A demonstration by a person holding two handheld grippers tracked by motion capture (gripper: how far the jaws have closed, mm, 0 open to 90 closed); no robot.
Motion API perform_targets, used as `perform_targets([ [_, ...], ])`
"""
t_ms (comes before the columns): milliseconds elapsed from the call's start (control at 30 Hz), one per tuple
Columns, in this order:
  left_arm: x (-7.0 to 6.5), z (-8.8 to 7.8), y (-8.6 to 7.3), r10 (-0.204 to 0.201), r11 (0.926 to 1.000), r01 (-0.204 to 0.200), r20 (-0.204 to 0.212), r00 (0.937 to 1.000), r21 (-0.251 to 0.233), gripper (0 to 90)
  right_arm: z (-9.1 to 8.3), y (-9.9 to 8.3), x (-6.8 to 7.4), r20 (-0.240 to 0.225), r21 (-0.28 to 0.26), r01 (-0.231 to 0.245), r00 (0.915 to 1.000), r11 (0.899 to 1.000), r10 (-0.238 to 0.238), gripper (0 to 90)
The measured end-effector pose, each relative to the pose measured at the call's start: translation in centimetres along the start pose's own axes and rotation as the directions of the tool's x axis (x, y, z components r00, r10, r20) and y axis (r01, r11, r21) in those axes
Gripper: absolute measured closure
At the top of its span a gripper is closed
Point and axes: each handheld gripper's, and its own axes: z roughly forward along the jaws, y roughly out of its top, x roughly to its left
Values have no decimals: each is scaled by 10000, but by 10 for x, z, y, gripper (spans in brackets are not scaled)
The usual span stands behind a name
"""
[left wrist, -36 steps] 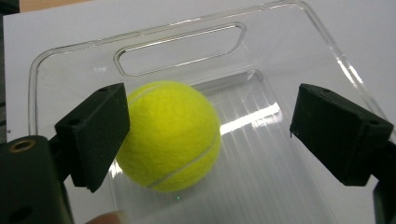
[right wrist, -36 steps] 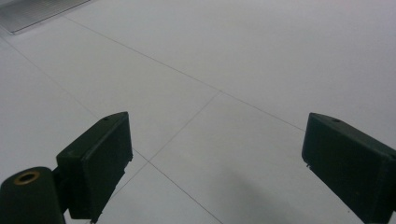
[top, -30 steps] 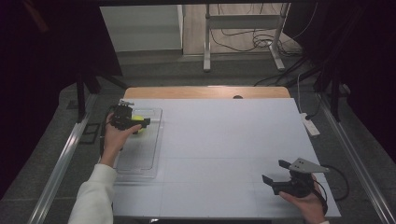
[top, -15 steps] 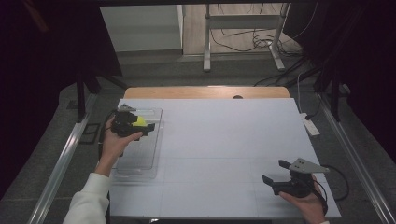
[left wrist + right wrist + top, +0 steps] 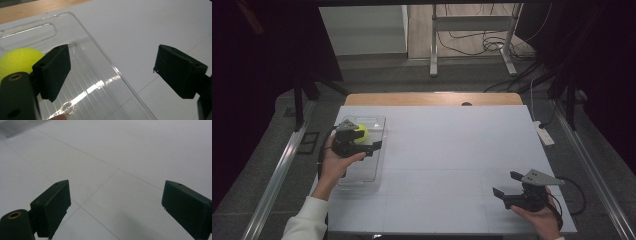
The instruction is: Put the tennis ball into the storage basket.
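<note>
Left gripper (image 5: pixel 371 147) was held over the clear tray (image 5: pixel 100 82), jaws spread wide with nothing between them. The ball (image 5: pixel 17 61) lay in the tray, outside and behind the left jaw. Right gripper (image 5: pixel 508 186) was held apart over bare table (image 5: pixel 452 150), jaws likewise spread and empty. Judged: to take the ball, the left gripper would have to be swung until the ball sat centred between the jaws before closing.

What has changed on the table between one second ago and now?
The left gripper let go of the yellow ball, which now lies in the clear tray, and pulled back toward the person. Its fingers are open, with the ball beside them. The right gripper stayed open over the white table, and the tray stayed in place.
</note>
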Motion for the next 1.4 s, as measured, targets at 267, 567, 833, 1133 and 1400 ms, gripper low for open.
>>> perform_targets([
  [267,-17,-6,-12,380,9993,-377,364,9986,-88,140,0,0,0,19,1,27,10000,10000,-27,87],
  [567,-32,-7,-28,605,9982,-607,708,9957,15,140,0,0,1,3,6,23,10000,10000,-23,87],
  [833,-41,-10,-40,680,9977,-682,885,9938,-10,140,0,0,1,0,4,30,10000,10000,-30,86],
  [1133,-48,-18,-61,703,9975,-699,831,9941,-75,142,1,0,-1,-3,-14,-7,10000,10000,7,86],
  [1400,-53,-21,-64,737,9972,-724,1045,9918,-162,140,1,0,-1,32,-10,-22,10000,10000,22,87],
])
